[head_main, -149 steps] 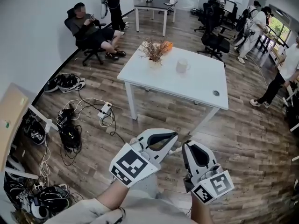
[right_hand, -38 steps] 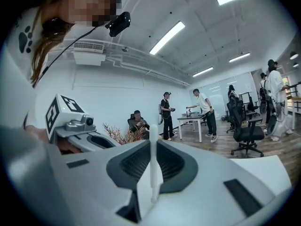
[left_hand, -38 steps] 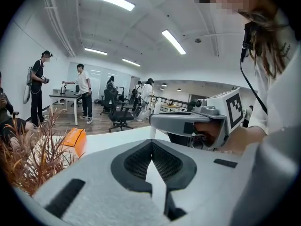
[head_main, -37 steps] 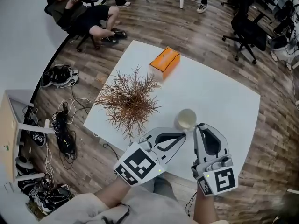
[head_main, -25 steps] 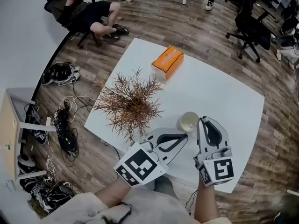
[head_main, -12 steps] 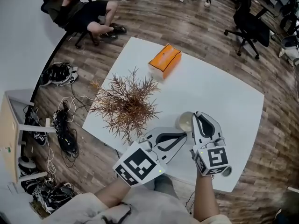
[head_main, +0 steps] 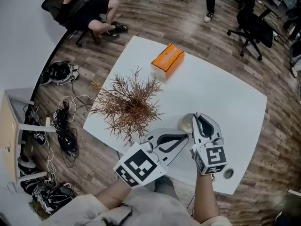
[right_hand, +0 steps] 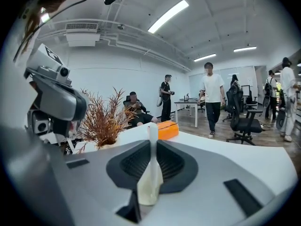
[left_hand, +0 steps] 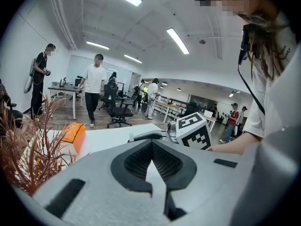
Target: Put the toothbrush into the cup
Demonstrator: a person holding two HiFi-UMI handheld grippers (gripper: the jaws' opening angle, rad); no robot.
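Note:
A pale cup (head_main: 185, 123) stands on the white table (head_main: 230, 102) near its front edge; the right gripper partly covers it. My right gripper (head_main: 201, 118) hovers right beside and over the cup's right rim, shut on a cream toothbrush (right_hand: 151, 171) that stands upright between the jaws. In the head view I cannot make out the toothbrush. My left gripper (head_main: 180, 137) is just left of and below the cup, jaws closed with nothing between them. The left gripper view shows its own closed jaws (left_hand: 152, 145) and the right gripper's marker cube (left_hand: 194, 131).
A dried brown plant (head_main: 128, 105) in a vase stands left of the cup. An orange tissue box (head_main: 167, 60) lies at the table's far side. A round cable hole (head_main: 228, 173) sits near the front right corner. People, office chairs and floor cables surround the table.
I have come up to the table since six seconds ago. Over the last second the right gripper shifted left onto the cup's edge. The left gripper stayed put.

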